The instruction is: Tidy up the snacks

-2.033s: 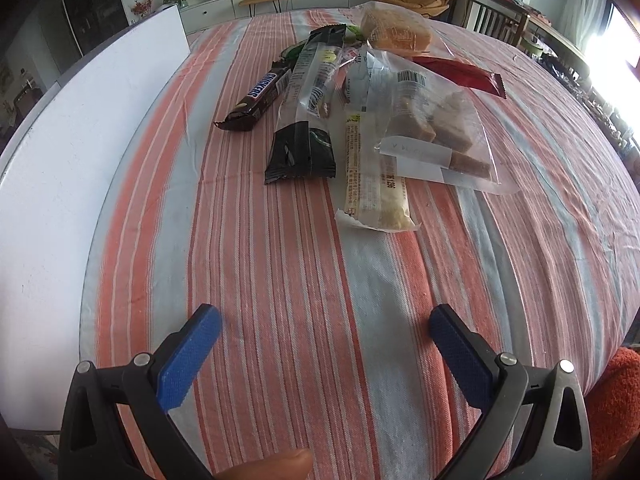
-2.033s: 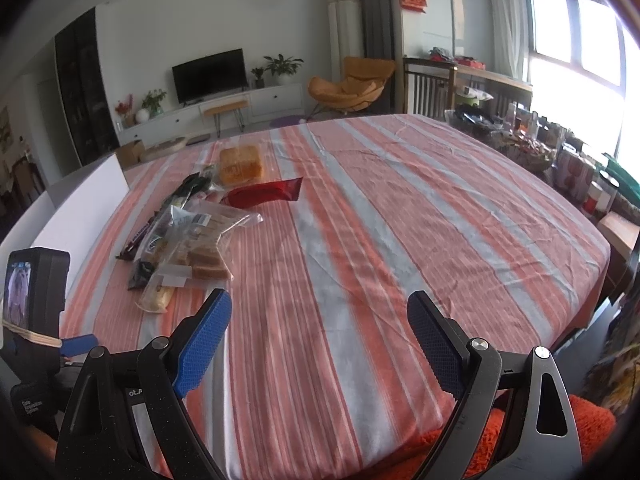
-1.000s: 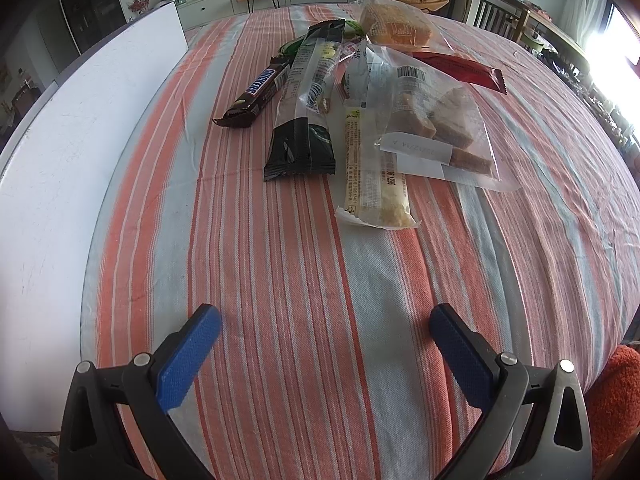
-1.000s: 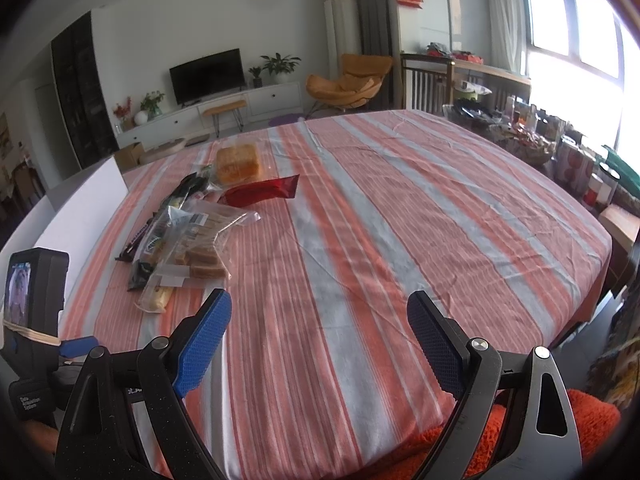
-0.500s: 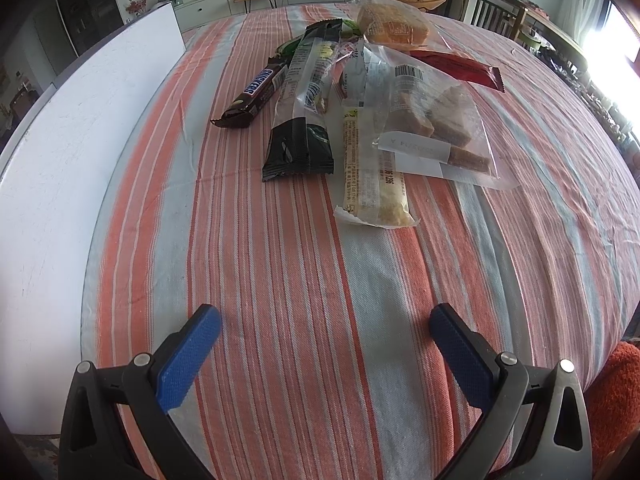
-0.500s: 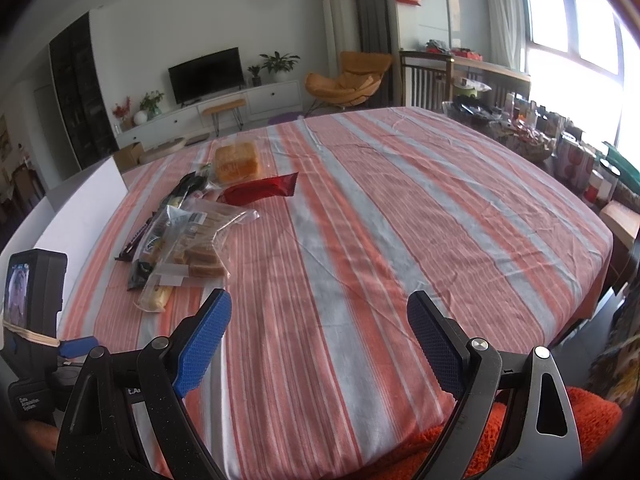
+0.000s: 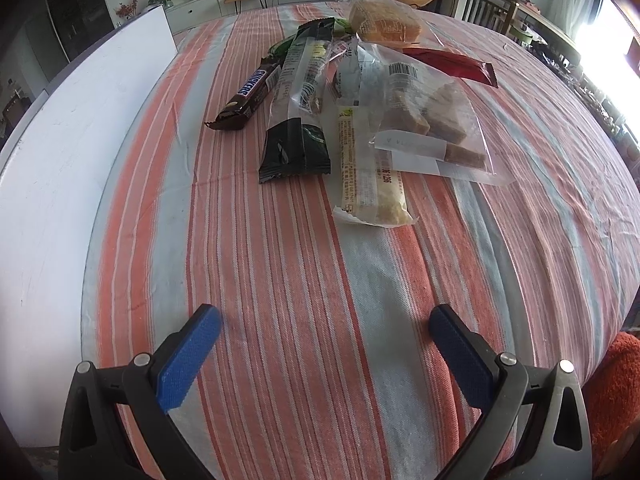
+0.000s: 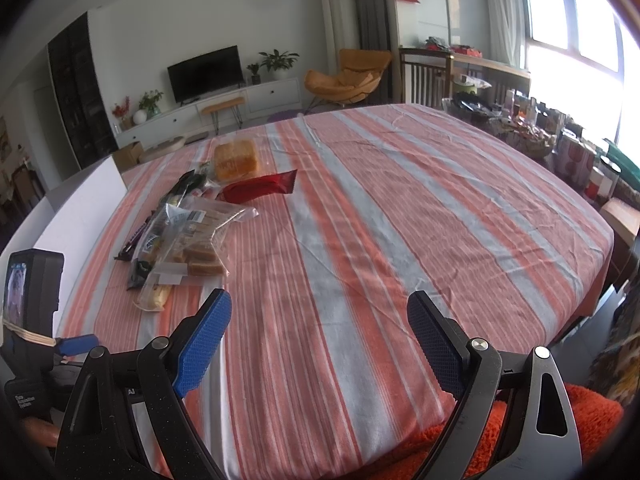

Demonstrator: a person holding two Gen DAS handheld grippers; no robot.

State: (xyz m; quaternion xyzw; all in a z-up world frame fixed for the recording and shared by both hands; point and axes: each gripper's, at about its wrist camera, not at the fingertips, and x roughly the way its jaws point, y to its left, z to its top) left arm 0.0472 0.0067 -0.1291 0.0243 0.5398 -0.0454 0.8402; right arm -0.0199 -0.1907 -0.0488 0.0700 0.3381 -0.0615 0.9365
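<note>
A heap of snacks lies on the striped tablecloth point(image 7: 280, 280). In the left wrist view I see a Snickers bar point(image 7: 250, 94), a long black-ended packet point(image 7: 300, 108), a pale yellow bar point(image 7: 366, 176), a clear bag of brown cake pieces point(image 7: 428, 120), a red packet point(image 7: 452, 64) and a bagged orange bread point(image 7: 386, 24). My left gripper point(image 7: 322, 320) hovers open over bare cloth, short of the heap. My right gripper point(image 8: 320, 312) is open too, nearer the table's front edge, with the heap point(image 8: 188, 236) to its far left.
A white board point(image 7: 72, 152) runs along the table's left edge. The left gripper's body point(image 8: 32, 320) shows at the lower left of the right wrist view. An orange fuzzy cushion point(image 8: 560, 440) lies below the front edge. Chairs and shelves stand beyond the table.
The left gripper has crept a little closer to the snack heap. A fingertip at its lower edge two seconds ago is gone. The right gripper has barely shifted.
</note>
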